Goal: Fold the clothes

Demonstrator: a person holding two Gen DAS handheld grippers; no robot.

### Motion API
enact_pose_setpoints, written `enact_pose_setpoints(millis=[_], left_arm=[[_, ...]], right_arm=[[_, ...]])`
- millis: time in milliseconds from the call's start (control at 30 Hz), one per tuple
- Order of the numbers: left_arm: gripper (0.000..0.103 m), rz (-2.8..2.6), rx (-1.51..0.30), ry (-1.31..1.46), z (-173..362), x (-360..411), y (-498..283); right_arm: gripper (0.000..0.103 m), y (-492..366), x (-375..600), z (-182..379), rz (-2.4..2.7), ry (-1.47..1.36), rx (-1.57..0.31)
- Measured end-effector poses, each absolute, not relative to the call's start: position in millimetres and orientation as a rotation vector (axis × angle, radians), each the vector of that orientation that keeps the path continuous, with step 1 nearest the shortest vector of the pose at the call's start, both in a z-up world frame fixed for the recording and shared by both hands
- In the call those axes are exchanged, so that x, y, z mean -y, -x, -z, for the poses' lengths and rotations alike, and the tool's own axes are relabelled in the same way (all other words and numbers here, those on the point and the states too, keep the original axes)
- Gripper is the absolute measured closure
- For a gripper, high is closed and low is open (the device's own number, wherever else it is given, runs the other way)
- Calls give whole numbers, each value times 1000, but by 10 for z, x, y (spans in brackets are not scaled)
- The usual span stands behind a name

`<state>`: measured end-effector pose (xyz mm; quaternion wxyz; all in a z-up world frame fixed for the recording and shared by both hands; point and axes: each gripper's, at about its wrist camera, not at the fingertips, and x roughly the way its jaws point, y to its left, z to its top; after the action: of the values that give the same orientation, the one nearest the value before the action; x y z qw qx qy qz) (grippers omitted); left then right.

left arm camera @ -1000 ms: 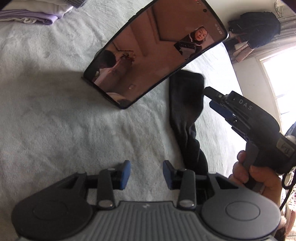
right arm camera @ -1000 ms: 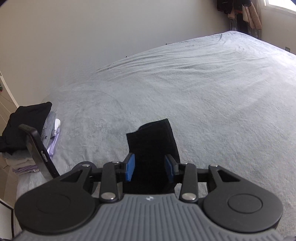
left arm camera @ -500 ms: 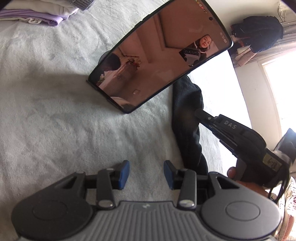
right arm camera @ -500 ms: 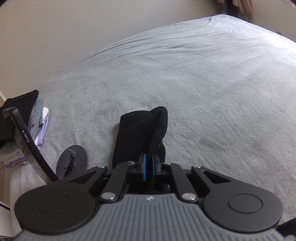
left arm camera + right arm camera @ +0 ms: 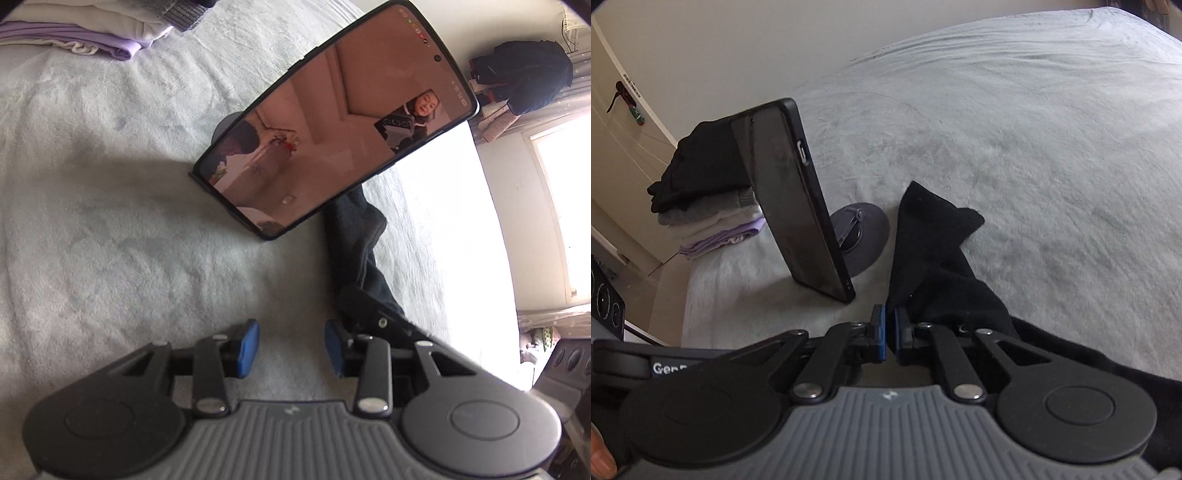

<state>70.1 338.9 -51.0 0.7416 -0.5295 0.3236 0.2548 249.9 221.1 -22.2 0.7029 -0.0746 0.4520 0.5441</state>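
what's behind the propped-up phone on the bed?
Behind the phone sits its round dark stand base on the blanket. Further back is a stack of folded clothes, black on top; the phone hides part of the stack.

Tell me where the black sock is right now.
The black sock lies on the grey bedspread, right of the propped phone, its near end pinched in the right gripper.

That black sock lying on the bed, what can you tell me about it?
The black sock is a soft knit, plain and dark, lying long and rumpled on the pale grey bedspread. Its far end is folded into a point; the near part bunches up. It lies just right of the propped phone and its round stand. The right gripper looks pinched shut on its near edge; the left gripper is open beside it.
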Motion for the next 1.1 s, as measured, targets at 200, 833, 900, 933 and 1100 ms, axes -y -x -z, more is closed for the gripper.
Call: enact_pose_setpoints(millis=[200, 833, 900, 933, 1100], left_arm=[[61, -560, -714, 1128, 494, -3389, -697], [57, -533, -706, 638, 320, -3038, -1134], [58, -552, -695, 573, 328, -2981, -1203], [59, -563, -689, 549, 339, -2973, -1215], [66, -590, -656, 521, 419, -2976, -1157]], right_arm=[[87, -2429, -1997, 218, -1239, 143, -1014], [55, -2988, -918, 388, -990, 264, -743], [55, -3006, -1039, 447, -1055, 288, -744], [55, -3012, -1093, 471, -1092, 286, -744], [55, -2968, -1373, 553, -1213, 294, -760]])
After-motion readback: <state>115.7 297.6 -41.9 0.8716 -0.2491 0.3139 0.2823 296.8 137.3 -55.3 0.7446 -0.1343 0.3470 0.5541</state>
